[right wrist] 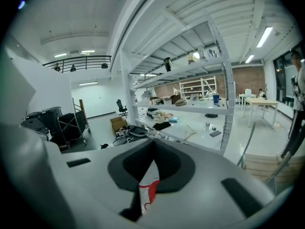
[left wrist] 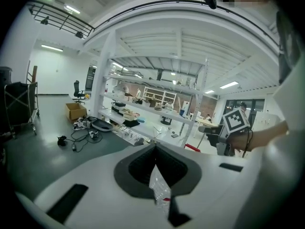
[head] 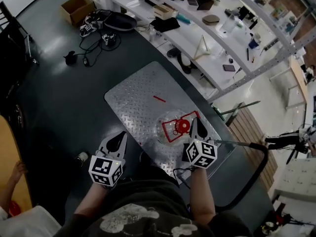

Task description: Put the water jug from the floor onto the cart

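Note:
The clear water jug (head: pixel 170 132), with a red cap and red label, stands on the near right part of the cart's diamond-plate deck (head: pixel 143 98). My right gripper (head: pixel 197 121) hovers at the jug's right side, its jaws together with nothing gripped that I can see. In the right gripper view the jaws (right wrist: pixel 154 142) meet at the tip, and the jug's white and red label (right wrist: pixel 148 192) shows below them. My left gripper (head: pixel 122 136) is over the deck's near left edge, apart from the jug. Its jaws (left wrist: pixel 155 149) are also closed and hold nothing.
The cart's black push handle (head: pixel 259 167) curves at the near right. A short red piece (head: pixel 159 98) lies mid-deck. White shelving (head: pixel 207 33) full of items runs beyond the cart. A cardboard box (head: pixel 76 8) and cables (head: pixel 94 38) lie on the dark floor. A wooden pallet (head: pixel 247 127) is at right.

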`<state>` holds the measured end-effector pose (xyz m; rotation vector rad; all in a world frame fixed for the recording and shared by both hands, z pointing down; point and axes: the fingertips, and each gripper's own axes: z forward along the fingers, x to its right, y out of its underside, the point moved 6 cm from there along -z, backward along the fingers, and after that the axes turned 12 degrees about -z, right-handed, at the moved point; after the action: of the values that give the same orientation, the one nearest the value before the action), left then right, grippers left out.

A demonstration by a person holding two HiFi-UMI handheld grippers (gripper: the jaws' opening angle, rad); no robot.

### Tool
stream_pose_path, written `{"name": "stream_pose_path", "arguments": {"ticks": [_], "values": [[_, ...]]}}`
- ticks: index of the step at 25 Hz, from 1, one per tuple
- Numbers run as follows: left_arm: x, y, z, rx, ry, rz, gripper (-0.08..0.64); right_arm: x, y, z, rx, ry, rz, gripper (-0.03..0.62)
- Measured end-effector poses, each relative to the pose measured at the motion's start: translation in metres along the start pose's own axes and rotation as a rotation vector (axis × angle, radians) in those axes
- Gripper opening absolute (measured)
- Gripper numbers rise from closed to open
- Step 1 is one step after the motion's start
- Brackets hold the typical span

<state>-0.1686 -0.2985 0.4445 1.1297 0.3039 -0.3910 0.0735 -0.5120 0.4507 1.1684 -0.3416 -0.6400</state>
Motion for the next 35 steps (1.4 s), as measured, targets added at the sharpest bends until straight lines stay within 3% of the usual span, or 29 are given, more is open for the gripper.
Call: {"name": "stream_pose_path", "arguments": {"ticks": [16,24,29,35], "values": [[-0.03,0.044,-0.176,0.073,-0.065,-0.019,0.008,-0.119,0.006,-0.118,0.06,-0.092,-0.031,-0.009],[-0.033,0.058,-0.219,0.061,0.048,0.026,0.008,-0.149,0.017,-0.203,0.096,0.004,-0.044,-0.009],[-0.015,0.064,-0.218,0.019,0.131,0.067,0.009,-0.141,0.038,-0.258,0.076,0.085,-0.006,-0.009],[0.015,0.061,-0.206,0.018,0.172,0.097,0.009,-0.12,0.051,-0.284,0.059,0.107,0.009,-0.009]]}}
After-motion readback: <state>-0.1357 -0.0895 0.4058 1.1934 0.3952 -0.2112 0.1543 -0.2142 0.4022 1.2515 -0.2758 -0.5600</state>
